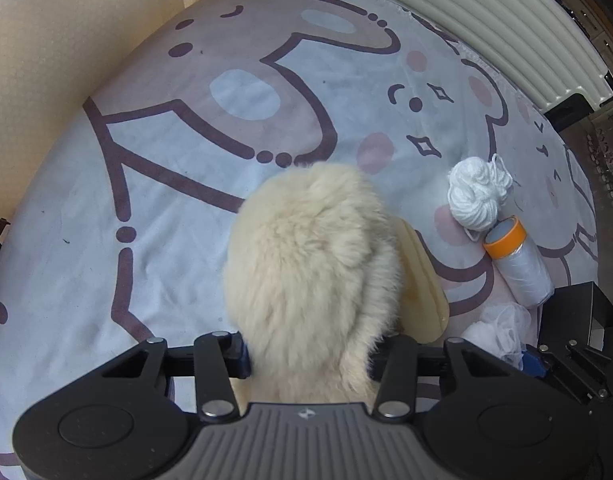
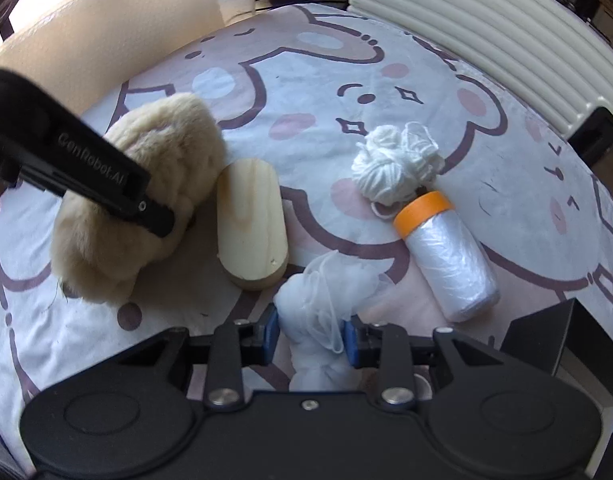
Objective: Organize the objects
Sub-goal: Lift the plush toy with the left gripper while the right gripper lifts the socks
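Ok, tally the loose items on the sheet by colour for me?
White: 3 (yarn ball, mesh pouf, plastic film roll with an orange end)
Cream or tan: 2 (fluffy slipper, wooden block)
Total: 5

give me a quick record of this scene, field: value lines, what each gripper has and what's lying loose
surface: cartoon-print cloth
left gripper: shut on the fluffy cream mitt
right gripper: shut on the white mesh bundle
wooden block: lying flat beside the mitt, not held
white yarn ball: loose, next to the roll's orange end
plastic roll with orange end: on its side, not held
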